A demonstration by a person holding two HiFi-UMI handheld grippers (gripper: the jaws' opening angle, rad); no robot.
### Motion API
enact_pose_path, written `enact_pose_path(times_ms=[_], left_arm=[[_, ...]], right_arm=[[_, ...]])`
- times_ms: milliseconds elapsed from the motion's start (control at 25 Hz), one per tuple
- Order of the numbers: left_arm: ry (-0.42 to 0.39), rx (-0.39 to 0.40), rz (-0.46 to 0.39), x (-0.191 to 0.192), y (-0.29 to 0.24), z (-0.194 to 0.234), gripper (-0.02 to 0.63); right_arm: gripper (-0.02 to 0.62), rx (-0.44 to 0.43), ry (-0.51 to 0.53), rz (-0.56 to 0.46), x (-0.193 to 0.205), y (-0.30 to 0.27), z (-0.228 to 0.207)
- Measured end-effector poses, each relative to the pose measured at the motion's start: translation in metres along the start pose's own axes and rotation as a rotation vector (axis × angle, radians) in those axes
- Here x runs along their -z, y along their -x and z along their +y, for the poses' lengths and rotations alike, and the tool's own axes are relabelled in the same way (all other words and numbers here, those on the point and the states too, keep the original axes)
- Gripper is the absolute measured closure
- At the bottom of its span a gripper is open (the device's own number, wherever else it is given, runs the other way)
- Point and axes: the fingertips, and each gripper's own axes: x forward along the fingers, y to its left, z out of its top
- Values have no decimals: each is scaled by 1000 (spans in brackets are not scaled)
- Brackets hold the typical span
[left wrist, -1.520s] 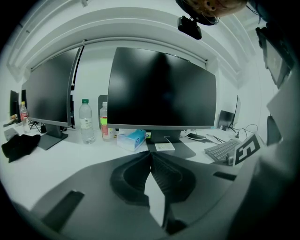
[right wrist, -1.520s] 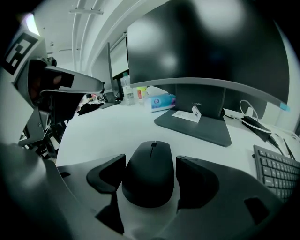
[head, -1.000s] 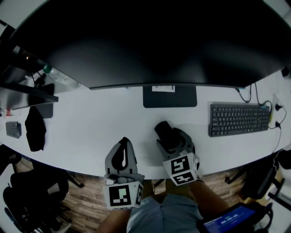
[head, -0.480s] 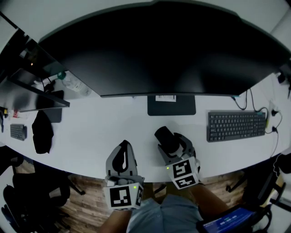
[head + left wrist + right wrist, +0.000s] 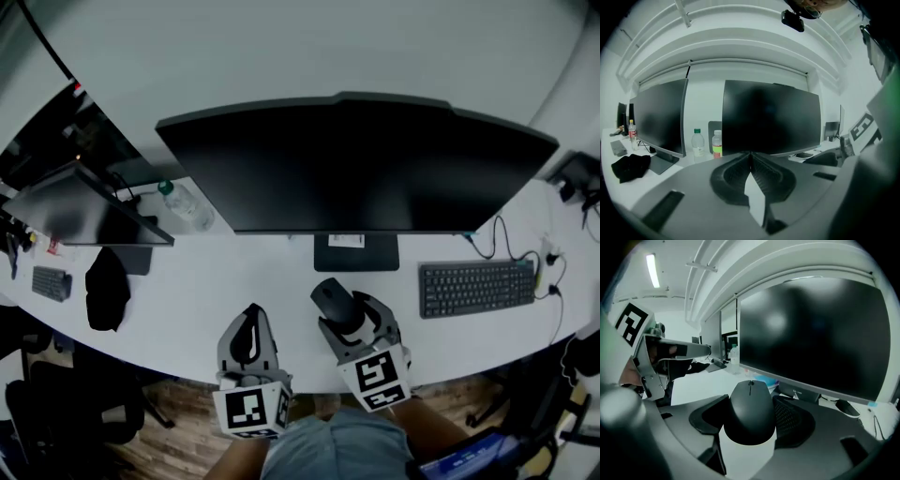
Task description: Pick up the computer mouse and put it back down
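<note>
My right gripper (image 5: 339,309) is shut on a black computer mouse (image 5: 330,298) and holds it in the air above the front of the white desk (image 5: 234,272). In the right gripper view the mouse (image 5: 750,411) sits between the two dark pads with its scroll wheel pointing away towards the monitor. My left gripper (image 5: 250,314) hovers to the left of it near the desk's front edge. Its jaws (image 5: 751,157) are pressed together with nothing between them.
A large dark monitor (image 5: 361,164) on a flat stand (image 5: 356,253) fills the back of the desk. A black keyboard (image 5: 476,286) lies to the right. At the left are a second monitor (image 5: 84,211), a water bottle (image 5: 187,206) and a black cloth (image 5: 108,289).
Both grippers have risen, the right one carrying the mouse up with it. The head view has tilted up, so the whole monitor and the wall behind it now show.
</note>
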Motion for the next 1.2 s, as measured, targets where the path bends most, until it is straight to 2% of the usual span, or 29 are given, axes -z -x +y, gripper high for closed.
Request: enact_pose_path(times_ms=[680,1200], left_arm=[[-47,-26,-139,-49,9,27,598],[-39,-43,-168,-56,11,40,598]], right_arm=[[295,-18,75,-183,-94,8,21],[293,-5,110,-227,-119,13,26]])
